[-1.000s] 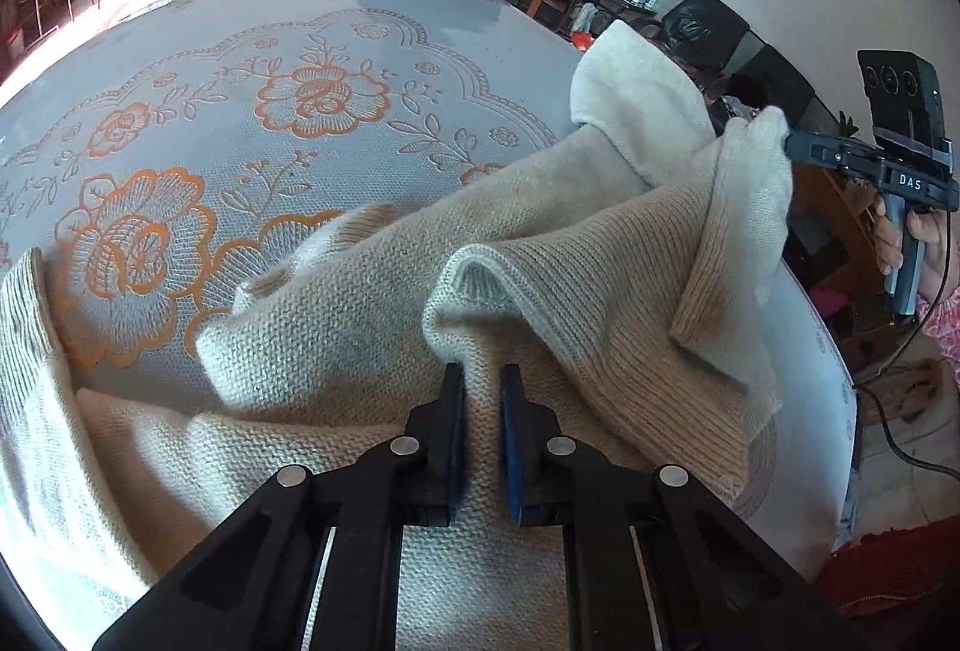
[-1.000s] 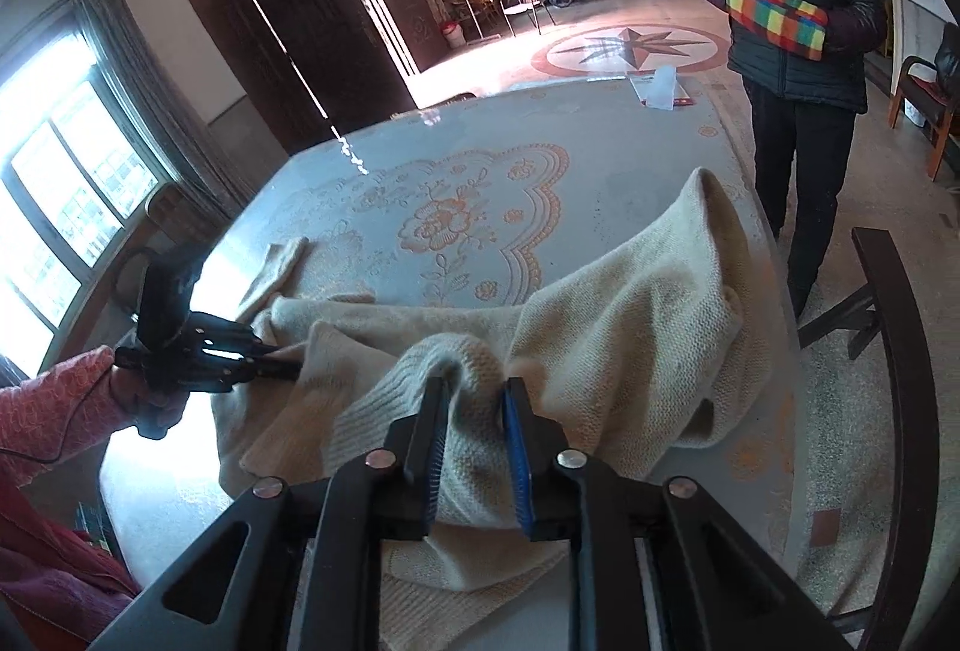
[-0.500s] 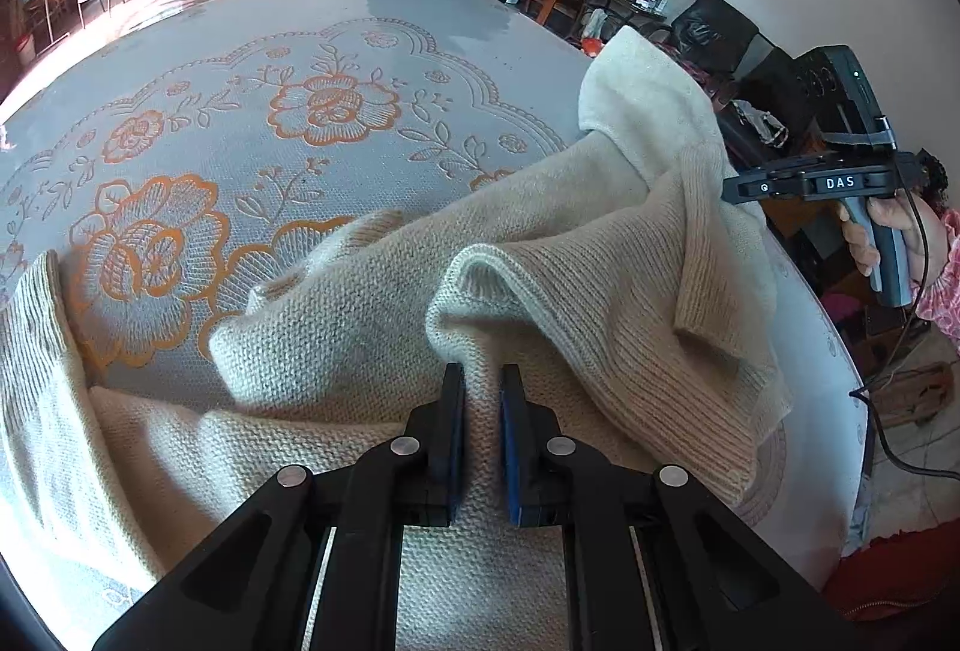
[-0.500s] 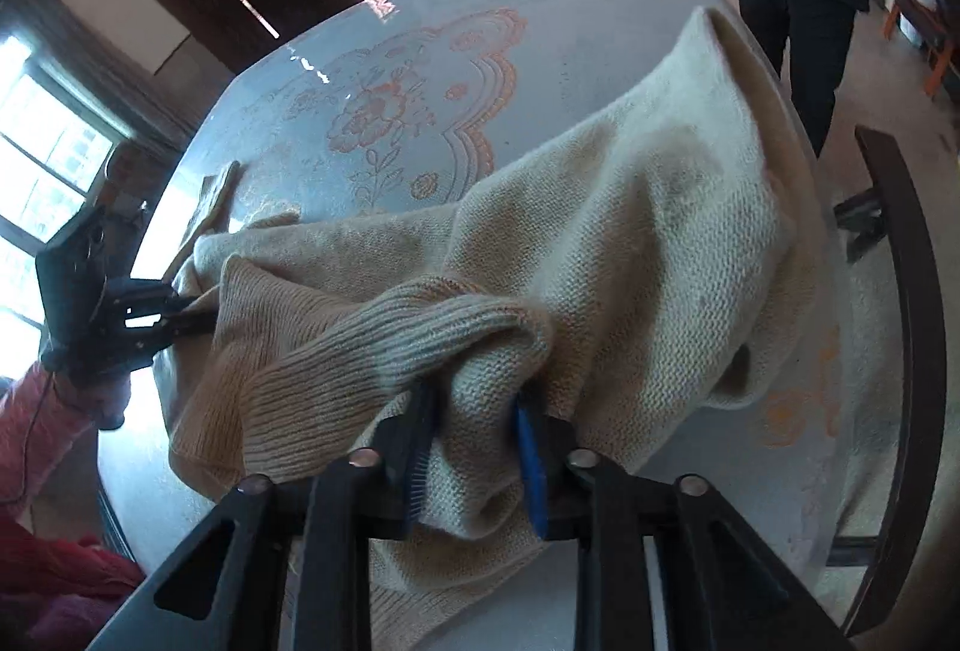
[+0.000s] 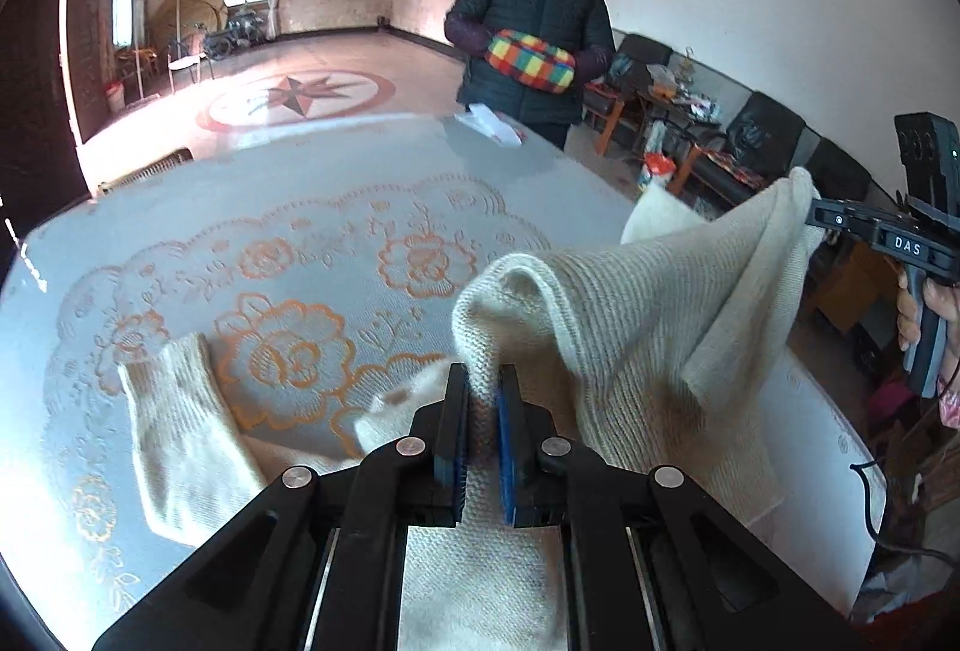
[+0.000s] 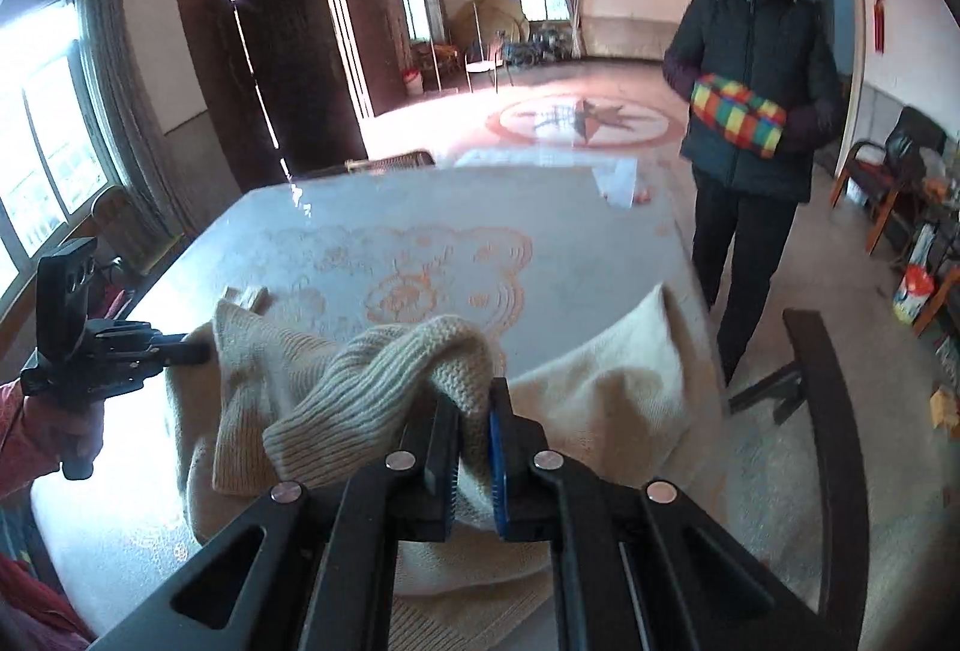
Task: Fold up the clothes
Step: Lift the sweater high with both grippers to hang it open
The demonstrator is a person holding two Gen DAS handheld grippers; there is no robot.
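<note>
A cream knitted sweater (image 5: 648,303) hangs lifted off the table between both grippers. My left gripper (image 5: 482,399) is shut on a fold of its ribbed edge, and a sleeve (image 5: 174,411) trails flat on the cloth to the left. In the right wrist view my right gripper (image 6: 476,417) is shut on another bunched part of the sweater (image 6: 384,381). Seen from the left wrist, the right gripper (image 5: 822,219) pinches the far corner at the right edge. The left gripper (image 6: 192,351) appears at the left of the right wrist view, holding the other end.
The round table (image 5: 336,183) has a grey cloth with orange flower print. A person (image 5: 534,33) in a dark jacket stands at the far side holding a chequered bundle. A white paper (image 5: 489,123) lies near the far edge. A dark wooden chair (image 6: 834,411) stands at the right.
Both grippers rose and tipped up, lifting the sweater off the table so the room and the person come into view. The right gripper's fingers closed tight on the knit.
</note>
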